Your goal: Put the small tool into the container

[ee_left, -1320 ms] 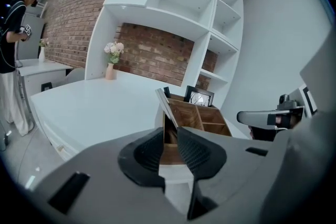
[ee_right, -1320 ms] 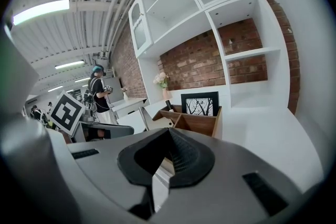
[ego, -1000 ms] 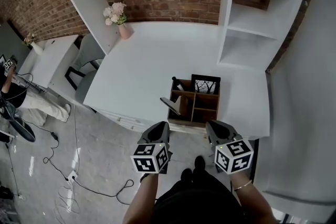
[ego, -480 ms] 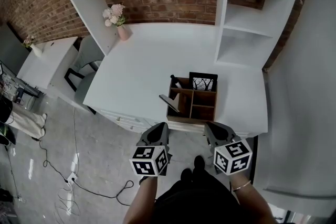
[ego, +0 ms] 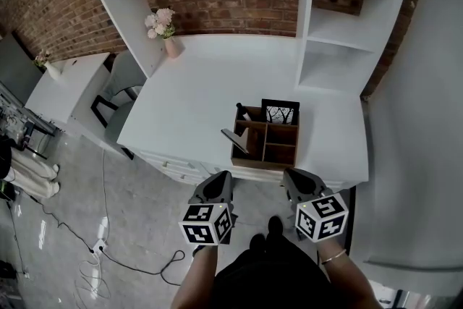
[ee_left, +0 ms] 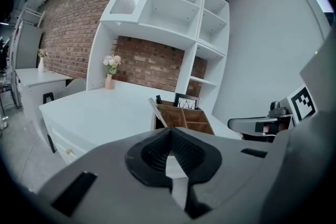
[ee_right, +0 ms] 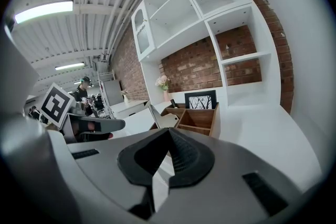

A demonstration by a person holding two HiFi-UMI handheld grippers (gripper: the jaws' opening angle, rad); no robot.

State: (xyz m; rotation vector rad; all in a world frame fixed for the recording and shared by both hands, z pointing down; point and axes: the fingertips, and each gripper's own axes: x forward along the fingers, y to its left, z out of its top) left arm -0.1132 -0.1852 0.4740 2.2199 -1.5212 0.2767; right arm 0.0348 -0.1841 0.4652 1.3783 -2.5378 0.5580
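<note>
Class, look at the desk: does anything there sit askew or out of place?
Yes: a flat pale panel leans out of the front-left compartment of the wooden organizer, tilting leftward past its wall. Nothing looks spilled.

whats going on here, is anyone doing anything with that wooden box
Not at this moment. A person stands at the near edge of the white desk with a gripper in each hand. The left gripper and right gripper are both held low and short of the desk, fingers shut with nothing between them. The wooden container sits untouched near the desk's front edge, with a pale flat piece leaning out of its left compartment.
</note>
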